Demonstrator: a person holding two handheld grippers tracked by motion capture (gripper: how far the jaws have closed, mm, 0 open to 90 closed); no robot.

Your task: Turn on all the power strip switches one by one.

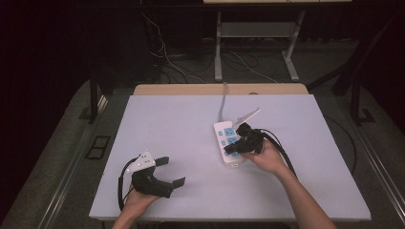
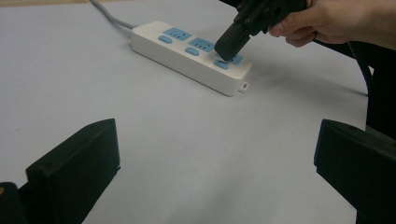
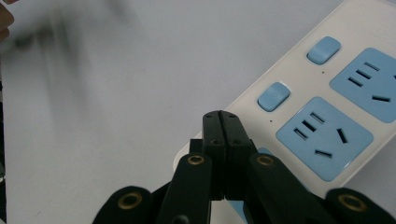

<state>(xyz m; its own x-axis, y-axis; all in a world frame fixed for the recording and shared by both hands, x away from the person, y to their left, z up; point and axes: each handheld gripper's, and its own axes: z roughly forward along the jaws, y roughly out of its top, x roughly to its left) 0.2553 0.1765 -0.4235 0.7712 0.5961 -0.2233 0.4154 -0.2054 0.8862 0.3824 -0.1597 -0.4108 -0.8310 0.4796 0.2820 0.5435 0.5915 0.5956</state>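
Dark floor and a tangle of cables fill the upper part of the high view, with a metal stand at top centre; below them lies the pale table (image 1: 167, 124), taking up the middle and lower frame, its wooden back edge showing along the top

On it, right of centre, rests one white power strip (image 1: 228, 143), its grey cord running up toward the back edge. In the left gripper view the strip (image 2: 187, 53) sits in the upper middle, and three blue sockets with three blue rocker switches beside them can be counted along it

Two grippers are in play. The left gripper (image 1: 168, 172) rests low in the lower left of the high view, well apart from the strip, its jaws spread wide with nothing between them. The right gripper (image 1: 231, 149) is over the near end of the strip; in its own view the jaws are pressed flat together, holding nothing, their joined tip (image 3: 221, 128) pointing down at the near end of the strip, just by the nearest switch (image 3: 273, 96). In the left gripper view that tip (image 2: 226, 46) looks to be touching the end socket area, though actual contact cannot be told for sure

By my reading, the closed jaws serve as a poker to press a switch: the approach is done, and the press itself, plus any further switches, looks left to do
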